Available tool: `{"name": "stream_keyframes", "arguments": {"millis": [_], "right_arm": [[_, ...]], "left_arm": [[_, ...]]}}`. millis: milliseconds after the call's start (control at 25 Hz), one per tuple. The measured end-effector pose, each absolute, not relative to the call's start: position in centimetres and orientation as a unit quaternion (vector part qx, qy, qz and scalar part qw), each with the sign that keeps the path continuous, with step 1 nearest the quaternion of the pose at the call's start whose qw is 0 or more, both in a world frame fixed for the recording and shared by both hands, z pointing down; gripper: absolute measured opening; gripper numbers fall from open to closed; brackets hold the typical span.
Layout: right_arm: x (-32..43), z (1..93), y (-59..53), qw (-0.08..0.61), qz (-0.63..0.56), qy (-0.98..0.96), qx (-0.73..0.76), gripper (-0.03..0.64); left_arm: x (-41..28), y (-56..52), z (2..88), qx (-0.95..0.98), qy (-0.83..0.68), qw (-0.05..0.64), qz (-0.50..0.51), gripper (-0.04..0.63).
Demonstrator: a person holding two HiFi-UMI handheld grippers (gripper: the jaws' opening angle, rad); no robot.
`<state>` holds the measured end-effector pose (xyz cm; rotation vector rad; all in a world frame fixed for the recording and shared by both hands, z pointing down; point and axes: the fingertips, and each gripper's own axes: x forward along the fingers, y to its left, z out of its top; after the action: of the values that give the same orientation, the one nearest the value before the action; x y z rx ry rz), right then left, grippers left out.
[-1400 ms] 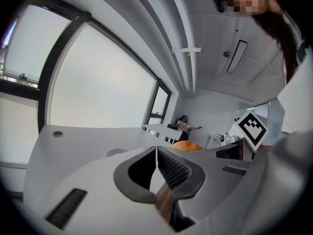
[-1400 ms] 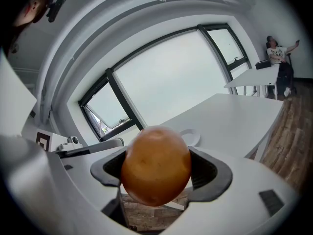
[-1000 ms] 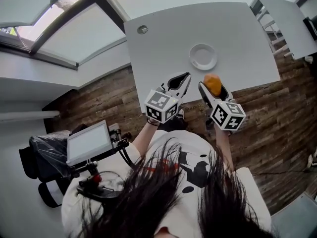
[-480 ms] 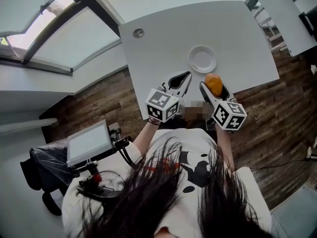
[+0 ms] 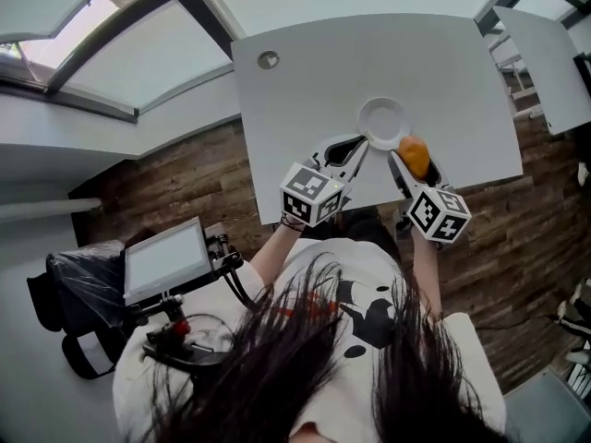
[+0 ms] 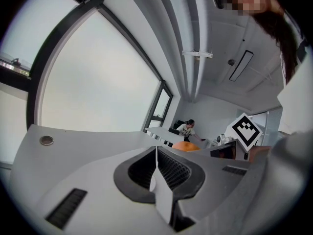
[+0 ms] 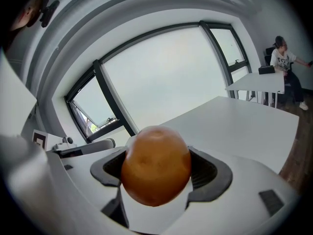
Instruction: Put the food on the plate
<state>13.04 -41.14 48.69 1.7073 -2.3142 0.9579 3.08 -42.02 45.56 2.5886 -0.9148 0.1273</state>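
The right tongs (image 5: 407, 155) grip the round orange-brown food (image 7: 155, 165) just at the near right rim of the small white round plate (image 5: 380, 121) on the pale grey worktop (image 5: 314, 72). The left tongs (image 5: 358, 148) are clenched, empty. This looks like the carrying step; next, centre the food over the plate, lower and release.

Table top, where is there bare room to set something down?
Bare: the table from the cable hole to the plate, and the far side beyond it; the plate is empty. Crowded: the near edge, with the left gripper and the right gripper holding the orange food.
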Motion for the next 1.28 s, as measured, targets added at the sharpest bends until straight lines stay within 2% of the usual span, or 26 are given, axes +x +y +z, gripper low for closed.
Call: {"name": "stream_keyframes", "arguments": {"millis": [320,640,1080,1280], "right_arm": [[12.0,48.9,-45.3,0.092,0.311,-0.789,0.522,0.373],[12.6,55.0,-51.0,0.163,0.304,-0.802,0.487,0.373],[9.1,60.3,-53.0,0.242,0.255,-0.827,0.439,0.373],[7.7,61.8,-52.7,0.303,0.208,-0.838,0.403,0.373]], "left_arm": [[2.2,-45.1,45.2,0.907,-0.366,0.205,0.039,0.011],[3.2,-48.9,47.4,0.891,-0.396,0.215,0.049,0.011],[2.2,-49.4,47.8,0.882,-0.413,0.219,0.057,0.011],[2.0,-49.6,47.9,0.879,-0.418,0.221,0.06,0.012]]}}
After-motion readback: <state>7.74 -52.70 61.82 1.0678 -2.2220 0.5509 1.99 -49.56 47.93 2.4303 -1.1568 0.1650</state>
